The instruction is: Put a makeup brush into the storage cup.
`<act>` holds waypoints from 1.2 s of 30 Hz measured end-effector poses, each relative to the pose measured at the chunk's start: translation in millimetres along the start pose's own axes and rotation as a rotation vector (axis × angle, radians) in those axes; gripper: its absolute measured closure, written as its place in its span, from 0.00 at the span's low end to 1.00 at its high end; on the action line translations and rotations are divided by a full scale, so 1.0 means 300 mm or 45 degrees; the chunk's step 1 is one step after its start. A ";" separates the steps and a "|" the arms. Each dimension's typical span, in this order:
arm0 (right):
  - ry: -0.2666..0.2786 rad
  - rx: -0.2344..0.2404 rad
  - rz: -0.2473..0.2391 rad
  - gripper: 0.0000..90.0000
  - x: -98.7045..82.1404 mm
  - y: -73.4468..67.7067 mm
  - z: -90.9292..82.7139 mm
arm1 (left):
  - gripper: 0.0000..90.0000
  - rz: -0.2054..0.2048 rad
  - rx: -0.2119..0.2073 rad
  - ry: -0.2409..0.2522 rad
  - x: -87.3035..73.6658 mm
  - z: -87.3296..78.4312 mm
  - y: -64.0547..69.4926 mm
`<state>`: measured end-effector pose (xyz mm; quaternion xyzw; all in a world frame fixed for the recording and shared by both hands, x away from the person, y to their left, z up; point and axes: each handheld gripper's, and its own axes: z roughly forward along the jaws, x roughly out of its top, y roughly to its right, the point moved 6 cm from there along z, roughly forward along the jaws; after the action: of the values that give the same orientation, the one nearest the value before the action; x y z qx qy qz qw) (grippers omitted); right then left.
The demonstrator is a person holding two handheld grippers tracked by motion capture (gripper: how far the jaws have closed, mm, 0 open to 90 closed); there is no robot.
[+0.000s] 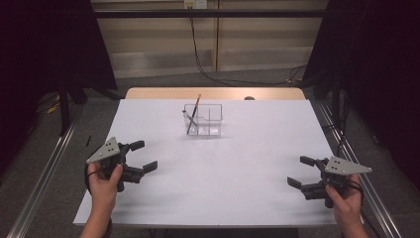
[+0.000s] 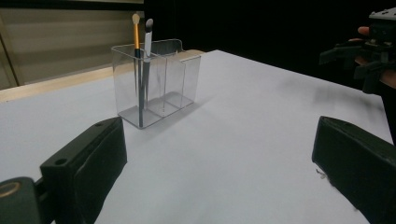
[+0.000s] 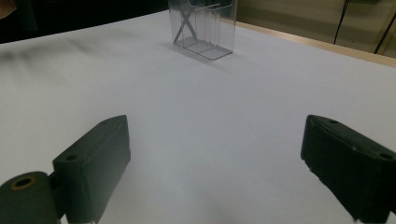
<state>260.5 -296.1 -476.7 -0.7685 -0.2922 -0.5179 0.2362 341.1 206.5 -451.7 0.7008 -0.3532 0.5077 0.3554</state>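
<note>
— Where do we have the two grippers at this moment?

— We hold the left gripper (image 1: 143, 155) near the left edge of the white table (image 1: 223, 183), toward the near left corner, and the right gripper (image 1: 301, 171) near the right edge, toward the near right corner. They are well apart from each other, and both point in toward the middle of the table.

— And how do the jaws stand?

— On both, the jaws are spread wide with nothing between them. In the left gripper view and in the right gripper view we see bare white tabletop in the gap.

— Where is the clear organizer?

— The clear organizer (image 1: 210, 120) stands upright toward the far edge of the table, about midway between the left and right edges, and well apart from both of our grippers. It is split into compartments.

— What is inside it?

— Two brushes in the leftmost compartment as the high view shows it: an orange-handled brush (image 2: 136, 37) and a dark-handled brush (image 2: 146, 56). Both lean, and they cross each other. Their tips rise above the rim. We see the other compartments holding nothing.
</note>
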 end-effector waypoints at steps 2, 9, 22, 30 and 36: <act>0.000 -0.001 0.000 0.09 0.000 0.002 -0.001 | 0.04 0.012 -0.005 -0.001 0.000 -0.003 0.002; 0.003 -0.002 -0.002 0.09 0.002 0.007 -0.001 | 0.04 0.006 -0.003 -0.012 -0.022 -0.013 0.004; 0.003 -0.004 0.001 0.09 0.005 0.018 0.010 | 0.04 0.005 0.012 -0.014 -0.043 -0.045 0.009; 0.001 -0.009 0.002 0.09 0.007 0.024 0.018 | 0.04 0.015 0.014 -0.026 -0.051 -0.052 0.019; 0.012 -0.017 0.013 0.09 0.008 0.032 0.012 | 0.04 0.022 0.019 -0.020 -0.049 -0.058 0.023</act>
<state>270.3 -299.9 -476.3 -0.7690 -0.2838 -0.5224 0.2350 323.7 220.1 -460.8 0.7042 -0.3582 0.5079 0.3432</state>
